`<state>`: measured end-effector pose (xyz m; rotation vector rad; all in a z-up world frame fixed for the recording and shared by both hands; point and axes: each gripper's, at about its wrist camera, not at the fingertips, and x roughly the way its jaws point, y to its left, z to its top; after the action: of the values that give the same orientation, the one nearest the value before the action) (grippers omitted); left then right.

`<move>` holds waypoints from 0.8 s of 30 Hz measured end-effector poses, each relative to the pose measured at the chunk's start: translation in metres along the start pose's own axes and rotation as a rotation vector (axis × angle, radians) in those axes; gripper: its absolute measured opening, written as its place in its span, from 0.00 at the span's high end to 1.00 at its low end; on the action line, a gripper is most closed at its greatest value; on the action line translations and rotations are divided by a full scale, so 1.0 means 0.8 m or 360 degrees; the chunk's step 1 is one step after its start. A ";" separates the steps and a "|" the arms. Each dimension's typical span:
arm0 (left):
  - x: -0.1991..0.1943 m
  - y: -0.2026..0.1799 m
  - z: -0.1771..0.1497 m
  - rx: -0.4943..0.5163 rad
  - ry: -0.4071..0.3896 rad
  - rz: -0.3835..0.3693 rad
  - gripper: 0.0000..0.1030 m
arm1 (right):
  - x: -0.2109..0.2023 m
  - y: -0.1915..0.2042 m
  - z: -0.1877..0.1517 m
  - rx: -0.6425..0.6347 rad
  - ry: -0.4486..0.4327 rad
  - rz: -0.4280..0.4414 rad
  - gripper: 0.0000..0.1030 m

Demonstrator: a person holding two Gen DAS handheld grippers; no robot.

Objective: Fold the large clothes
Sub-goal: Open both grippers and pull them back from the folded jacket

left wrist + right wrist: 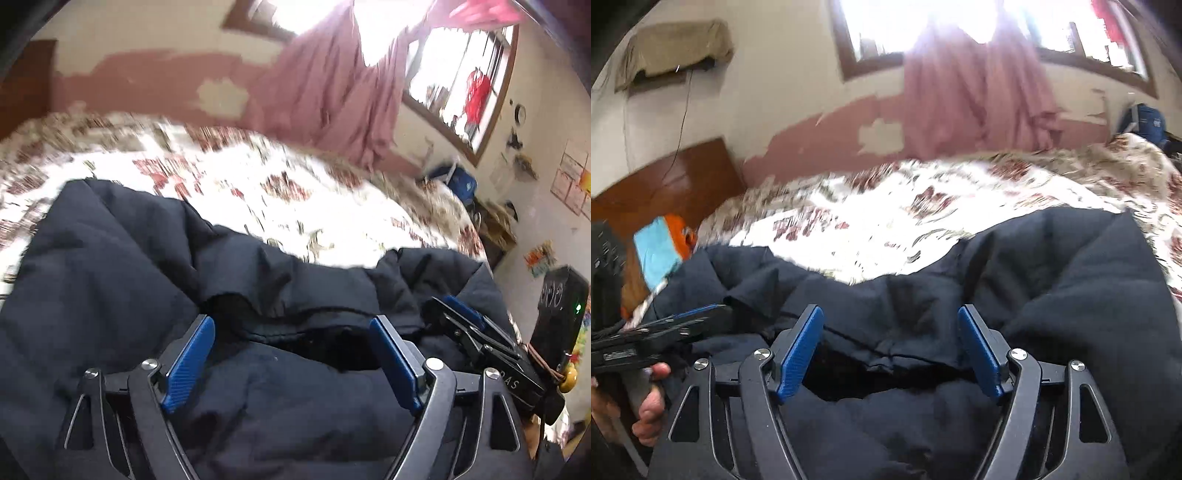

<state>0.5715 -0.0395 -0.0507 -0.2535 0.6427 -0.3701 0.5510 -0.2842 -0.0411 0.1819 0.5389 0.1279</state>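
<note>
Nearest the lens in both views: one dark navy jacket (122,266), puffy, bunched in folds, spread over the near part of one bed (229,173) with a red-flowered white cover. Jacket count: one; no other garment under the grippers.

Left gripper (291,358): released, two blue pads (190,363) standing wide apart above the jacket, pressing on no cloth. Pointed forward and downward at the fabric.

Right gripper (890,349): likewise released, two blue pads (799,354) spread over a dark fold of the jacket (1071,288), gripping nothing. Same forward, downward tilt.

Grippers side by side, near each other: right gripper (476,332) visible at right edge of left view, left gripper (661,326) at left edge of right view, with one bare hand (646,406) wrapped around its handle.

Background count: two windows (871,33), one pink curtain (975,92), one wooden headboard (665,184), one blue bag (1143,123). Heavy blur across bed and wall.
</note>
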 end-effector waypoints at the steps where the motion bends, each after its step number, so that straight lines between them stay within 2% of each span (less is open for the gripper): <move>1: -0.012 -0.001 0.001 -0.0019 -0.0024 0.0004 0.18 | -0.008 -0.006 0.004 0.0039 -0.0037 -0.0028 0.31; 4: -0.033 -0.007 0.005 -0.0015 -0.0050 0.0134 0.17 | -0.038 -0.020 0.004 0.0132 -0.0131 -0.0107 0.31; 5: -0.045 -0.013 0.005 0.0031 -0.0083 0.0209 0.17 | -0.045 -0.021 0.005 0.0146 -0.0160 -0.0122 0.31; 7: -0.064 -0.024 0.003 0.0111 -0.0148 0.0263 0.17 | -0.067 -0.023 0.007 0.0169 -0.0231 -0.0132 0.27; 8: -0.072 -0.028 0.003 0.0145 -0.0171 0.0278 0.13 | -0.077 -0.020 0.004 0.0169 -0.0258 -0.0138 0.23; 9: -0.080 -0.032 0.002 0.0173 -0.0187 0.0290 0.04 | -0.089 -0.018 0.005 0.0167 -0.0293 -0.0146 0.20; 10: -0.088 -0.036 0.003 0.0200 -0.0198 0.0295 0.01 | -0.100 -0.015 0.006 0.0169 -0.0321 -0.0148 0.19; 12: -0.111 -0.046 0.001 0.0221 -0.0246 0.0301 0.00 | -0.117 -0.011 0.006 0.0179 -0.0341 -0.0130 0.12; 19: -0.179 -0.067 -0.008 0.0228 -0.0412 0.0321 0.00 | -0.181 0.012 -0.004 0.0086 -0.0366 -0.0120 0.07; 22: -0.211 -0.078 -0.020 0.0257 -0.0482 0.0255 0.00 | -0.212 0.025 -0.009 0.0037 -0.0381 -0.0087 0.06; 24: -0.228 -0.084 -0.029 0.0258 -0.0514 0.0253 0.00 | -0.230 0.034 -0.017 -0.0010 -0.0382 -0.0085 0.05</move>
<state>0.4046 -0.0282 0.0518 -0.1022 0.3102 -0.2198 0.3855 -0.2866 0.0442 0.1738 0.3039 0.0543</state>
